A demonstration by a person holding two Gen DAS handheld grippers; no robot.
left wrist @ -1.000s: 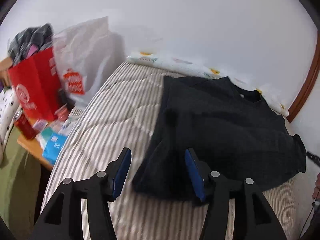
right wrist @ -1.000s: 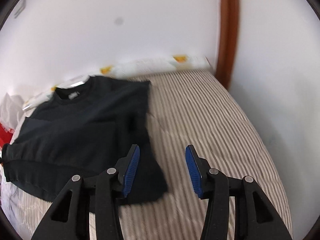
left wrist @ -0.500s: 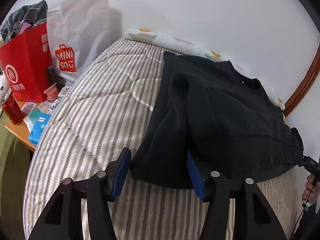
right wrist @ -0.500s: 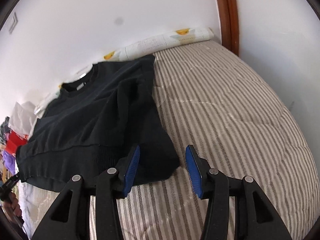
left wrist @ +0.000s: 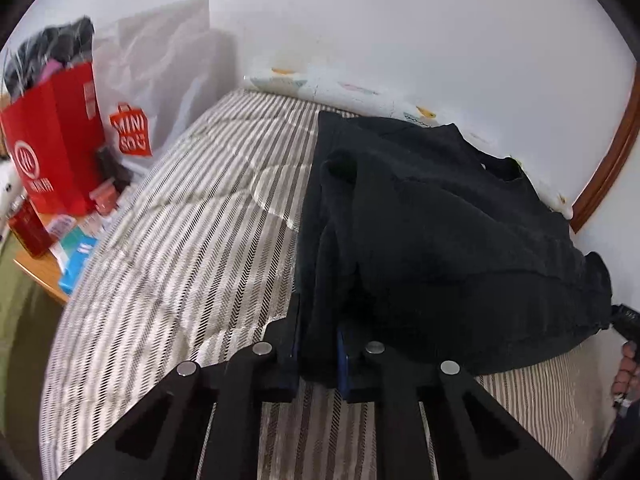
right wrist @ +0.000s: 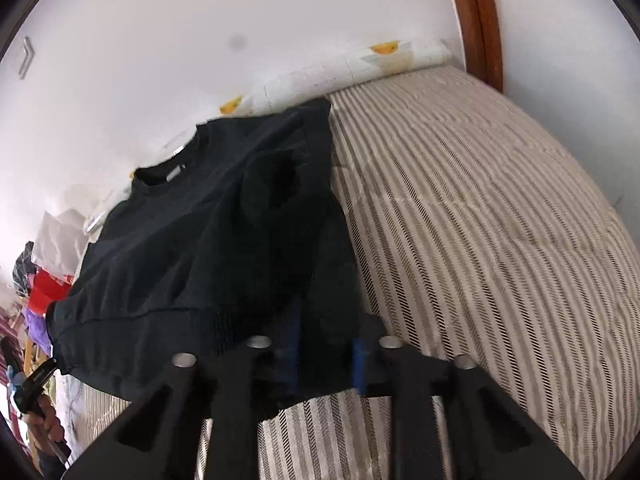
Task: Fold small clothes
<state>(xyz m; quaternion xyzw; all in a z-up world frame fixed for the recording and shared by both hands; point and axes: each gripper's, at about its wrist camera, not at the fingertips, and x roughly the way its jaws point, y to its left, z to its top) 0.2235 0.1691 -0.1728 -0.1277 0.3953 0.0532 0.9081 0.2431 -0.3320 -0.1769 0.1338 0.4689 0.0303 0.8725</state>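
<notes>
The striped bed carries a black sweatshirt lying flat, sleeves folded in, its long axis running from the hem by the claws to the collar at about one o'clock in the left view and eleven in the right. Each claw sits at one hem corner, so the coming fold likely lifts the hem toward the collar. The left claw is closing narrow on the left corner, cloth between its pads; the right claw is closing likewise on the right corner.
</notes>
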